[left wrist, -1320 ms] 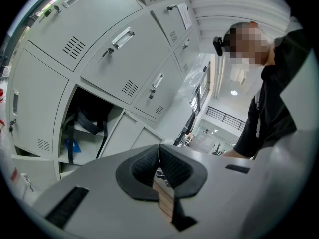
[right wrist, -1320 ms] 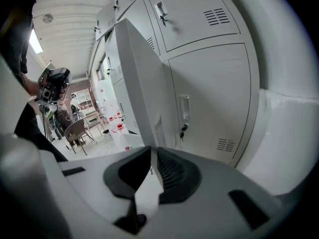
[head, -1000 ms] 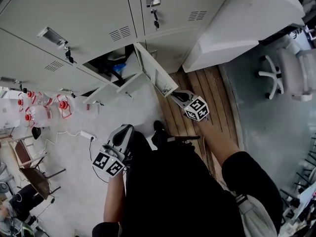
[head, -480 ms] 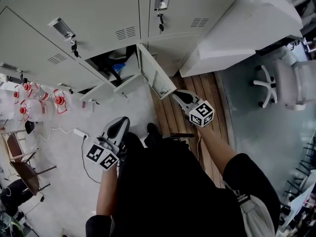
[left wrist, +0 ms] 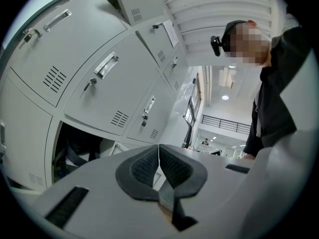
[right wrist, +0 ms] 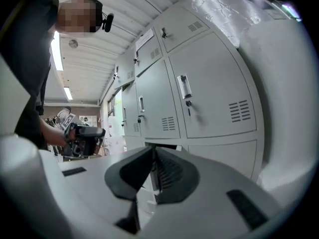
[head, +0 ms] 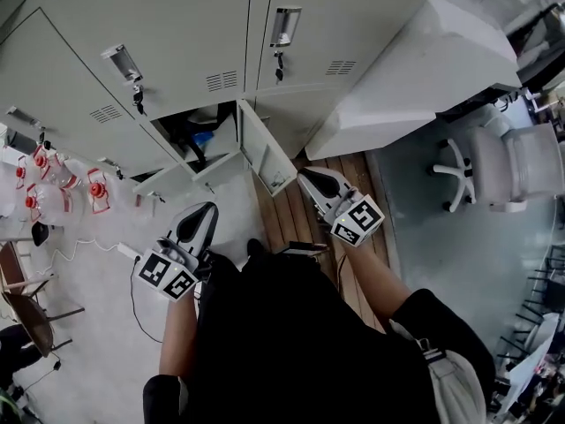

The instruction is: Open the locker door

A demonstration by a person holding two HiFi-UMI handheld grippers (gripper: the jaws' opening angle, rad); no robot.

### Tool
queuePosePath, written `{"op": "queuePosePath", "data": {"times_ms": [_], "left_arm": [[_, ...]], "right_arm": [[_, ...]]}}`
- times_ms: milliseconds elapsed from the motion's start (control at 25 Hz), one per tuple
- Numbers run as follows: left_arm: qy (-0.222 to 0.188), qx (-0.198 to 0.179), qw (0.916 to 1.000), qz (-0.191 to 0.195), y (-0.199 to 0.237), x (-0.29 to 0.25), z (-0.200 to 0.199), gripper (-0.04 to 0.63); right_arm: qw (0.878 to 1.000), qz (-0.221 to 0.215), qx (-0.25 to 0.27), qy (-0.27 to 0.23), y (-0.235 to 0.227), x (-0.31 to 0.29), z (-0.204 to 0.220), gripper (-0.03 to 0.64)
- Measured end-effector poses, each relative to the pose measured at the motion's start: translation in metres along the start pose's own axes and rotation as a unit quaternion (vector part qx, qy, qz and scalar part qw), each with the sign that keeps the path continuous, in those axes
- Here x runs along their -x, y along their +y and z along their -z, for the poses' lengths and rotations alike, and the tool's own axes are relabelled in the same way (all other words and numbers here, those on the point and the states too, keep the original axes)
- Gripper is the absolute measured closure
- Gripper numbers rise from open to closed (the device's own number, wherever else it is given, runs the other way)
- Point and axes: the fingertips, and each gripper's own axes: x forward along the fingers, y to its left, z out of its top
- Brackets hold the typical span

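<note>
A bank of grey lockers fills the top of the head view. One bottom locker door [head: 265,151] stands swung out towards me, baring a dark compartment [head: 196,133] with a blue item inside. My right gripper [head: 305,176] hangs just right of that door's outer edge and apart from it. Its jaws have just been closing and now meet at the tips with nothing between them [right wrist: 153,148]. My left gripper [head: 204,209] is lower left of the door, over the pale floor, shut and empty [left wrist: 159,146]. Both point level at the lockers.
A second low door [head: 168,180] lies open to the left. A large white wrapped block [head: 424,56] leans against the lockers at right, beside a white office chair [head: 494,170]. Red-capped bottles [head: 53,193], a power strip [head: 129,253] and a wooden chair [head: 26,299] lie at left.
Both grippers have risen, the right one more. The right gripper's tips have come off the open door's outer edge. The head view now takes in more of the upper lockers.
</note>
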Motion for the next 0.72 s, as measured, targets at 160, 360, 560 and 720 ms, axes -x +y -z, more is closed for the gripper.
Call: {"op": "queuePosePath", "data": {"times_ms": [160,360,560,720], "left_arm": [[-0.012,-0.023,0.9996,0.014,-0.009,-0.006,-0.026,0.578],[-0.030,-0.057,0.9972,0.038,-0.034,-0.005,-0.060,0.577],[-0.041,-0.094,0.9932,0.054,-0.060,-0.001,-0.087,0.577],[-0.034,-0.107,0.9913,0.068,-0.072,-0.003,-0.090,0.578]], "right_arm": [[0.999,-0.027,0.020,-0.031,0.018,-0.013,-0.049,0.586],[0.995,-0.056,0.040,-0.074,0.046,-0.016,-0.110,0.586],[0.989,-0.088,0.052,-0.109,0.081,-0.013,-0.149,0.586],[0.983,-0.122,0.055,-0.126,0.111,-0.007,-0.160,0.591]]}}
